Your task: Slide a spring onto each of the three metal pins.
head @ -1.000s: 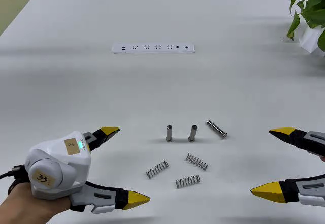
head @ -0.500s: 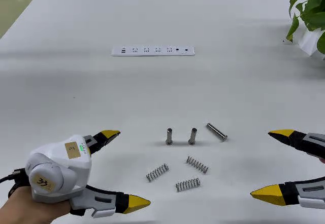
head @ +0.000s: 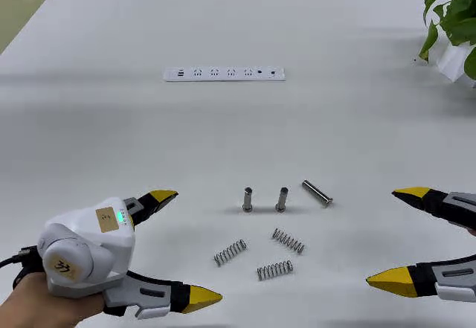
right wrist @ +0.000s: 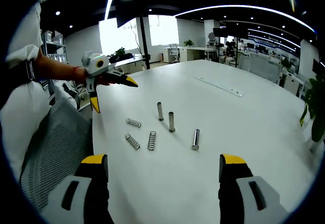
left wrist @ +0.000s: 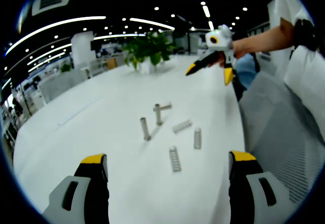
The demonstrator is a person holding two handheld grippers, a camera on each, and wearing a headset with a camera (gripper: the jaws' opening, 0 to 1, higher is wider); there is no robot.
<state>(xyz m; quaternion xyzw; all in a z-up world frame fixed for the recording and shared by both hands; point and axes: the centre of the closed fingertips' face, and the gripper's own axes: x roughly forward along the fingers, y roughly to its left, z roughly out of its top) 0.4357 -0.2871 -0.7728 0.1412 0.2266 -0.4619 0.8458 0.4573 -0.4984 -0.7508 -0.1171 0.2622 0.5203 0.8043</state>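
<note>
Left gripper (head: 186, 245) spread wide and empty, right gripper (head: 392, 236) gaping too. Between them three loose springs (head: 230, 251) lie on the white table (head: 111, 134). Just beyond, two upright pins (head: 248, 198) stand bare, and a third pin (head: 317, 191) lies flat nearer the right claw. Farther off, a power strip (head: 224, 74).

I get the head view from above and behind both claws, tilted down and forward over the surface (head: 111, 120). The left claw (head: 190, 245) and right claw (head: 388, 236) sit at its bottom corners. The left claw view rides low over the surface, facing the pins (head: 282, 198) ahead of its jaws, with the right claw beyond them. The right claw view faces back the opposite way. All three share the pins and springs (head: 275, 269).
</note>
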